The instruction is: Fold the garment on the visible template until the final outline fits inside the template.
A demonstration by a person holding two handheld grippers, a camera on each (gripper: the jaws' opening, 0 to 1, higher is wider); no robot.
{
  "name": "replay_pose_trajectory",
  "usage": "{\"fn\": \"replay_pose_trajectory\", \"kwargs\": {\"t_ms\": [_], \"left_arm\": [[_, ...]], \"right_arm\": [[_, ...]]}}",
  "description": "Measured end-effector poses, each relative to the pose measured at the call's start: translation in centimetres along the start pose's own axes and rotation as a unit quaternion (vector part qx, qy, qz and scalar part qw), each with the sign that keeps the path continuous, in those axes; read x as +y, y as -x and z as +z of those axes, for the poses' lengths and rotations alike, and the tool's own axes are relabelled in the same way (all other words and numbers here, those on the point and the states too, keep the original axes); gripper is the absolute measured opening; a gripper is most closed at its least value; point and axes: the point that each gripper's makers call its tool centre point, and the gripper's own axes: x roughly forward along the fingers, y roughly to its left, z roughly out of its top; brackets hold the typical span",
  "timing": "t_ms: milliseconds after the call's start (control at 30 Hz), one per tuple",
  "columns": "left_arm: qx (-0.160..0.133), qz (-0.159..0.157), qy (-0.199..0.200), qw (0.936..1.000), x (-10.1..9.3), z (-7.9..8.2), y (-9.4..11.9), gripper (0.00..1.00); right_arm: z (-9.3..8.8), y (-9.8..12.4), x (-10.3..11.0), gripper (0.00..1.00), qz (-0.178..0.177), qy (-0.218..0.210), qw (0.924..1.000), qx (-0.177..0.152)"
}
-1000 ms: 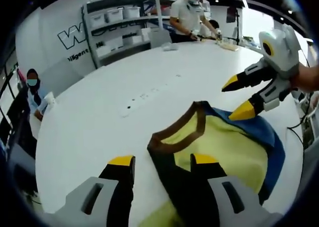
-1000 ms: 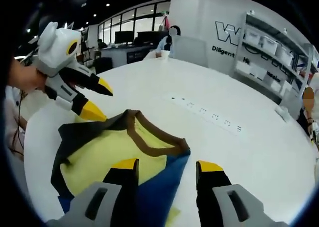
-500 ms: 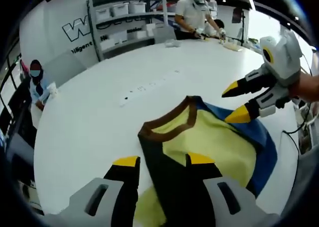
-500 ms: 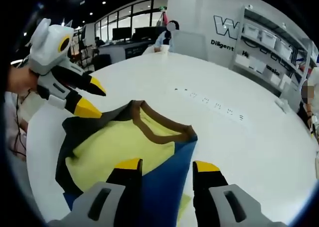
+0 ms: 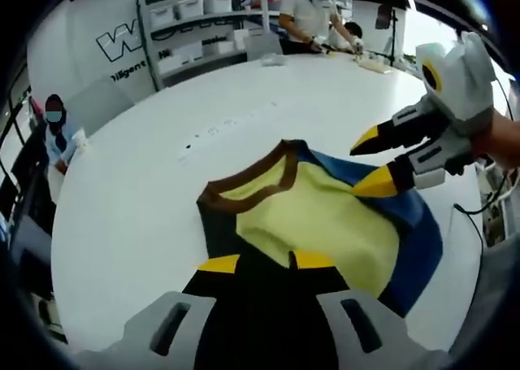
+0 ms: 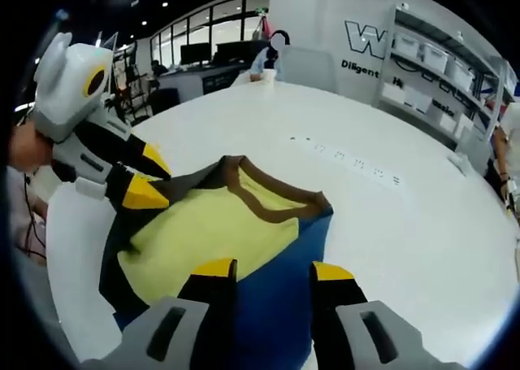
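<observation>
A yellow garment [image 5: 317, 215] with a brown collar [image 5: 244, 179], a black left side and a blue right side lies flat on the white round table [image 5: 138, 207]. My left gripper [image 5: 266, 263] is low over the black part, jaws open with black cloth between the tips. In the right gripper view the left gripper [image 6: 150, 176] sits at the garment's [image 6: 203, 228] black edge. My right gripper [image 6: 264, 270] is open over the blue part. From the left gripper view the right gripper [image 5: 366, 163] hovers at the blue edge.
A row of small dark marks [image 5: 227, 126] runs across the table beyond the collar. Shelves with white bins [image 5: 195, 20] stand behind it. A person [image 5: 309, 20] works at the far rim, and another person [image 5: 55, 138] sits at the left. Cables [image 5: 487, 215] hang off the right edge.
Both grippers have come down and forward over the garment. The left gripper's jaws have drawn closer together around the black cloth. The garment itself lies as before.
</observation>
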Motion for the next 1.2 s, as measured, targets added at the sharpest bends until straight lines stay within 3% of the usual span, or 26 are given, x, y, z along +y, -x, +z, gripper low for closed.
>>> {"fn": "replay_pose_trajectory", "kwargs": {"t_ms": [200,367,533,733,900,1000,1100,1200], "left_arm": [[0.01,-0.003,0.003,0.9999,-1.0,-0.7,-0.3,0.28],[0.029,-0.002,0.001,0.9996,-1.0,-1.8,-0.5,0.22],[0.039,-0.008,0.018,0.9991,-0.7,-2.5,-0.2,0.08],[0.045,-0.017,0.041,0.998,-0.8,-3.0,-0.2,0.07],[0.042,-0.019,0.043,0.998,-0.9,-2.9,0.0,0.07],[0.029,-0.017,0.007,0.9994,-1.5,-2.5,0.2,0.13],[0.019,-0.006,0.003,0.9998,-2.0,-2.4,0.4,0.35],[0.022,0.0,0.018,0.9996,-2.0,-2.7,0.4,0.35]], "right_arm": [[-0.3,0.0,0.8,0.29,0.003,0.007,1.0,0.006],[-0.8,0.0,1.0,0.25,0.003,0.006,0.9998,0.016],[-1.2,0.0,1.1,0.17,0.005,0.01,0.9996,0.025],[-1.8,-0.1,1.2,0.0,0.008,0.014,0.9991,0.038],[-1.7,0.0,1.3,0.0,0.009,0.011,0.9992,0.039],[-1.4,0.1,1.2,0.0,0.008,0.011,0.9994,0.032],[-1.3,0.2,0.9,0.02,0.005,0.011,0.9995,0.028],[-1.2,0.5,0.7,0.02,0.003,0.004,0.9997,0.024]]}}
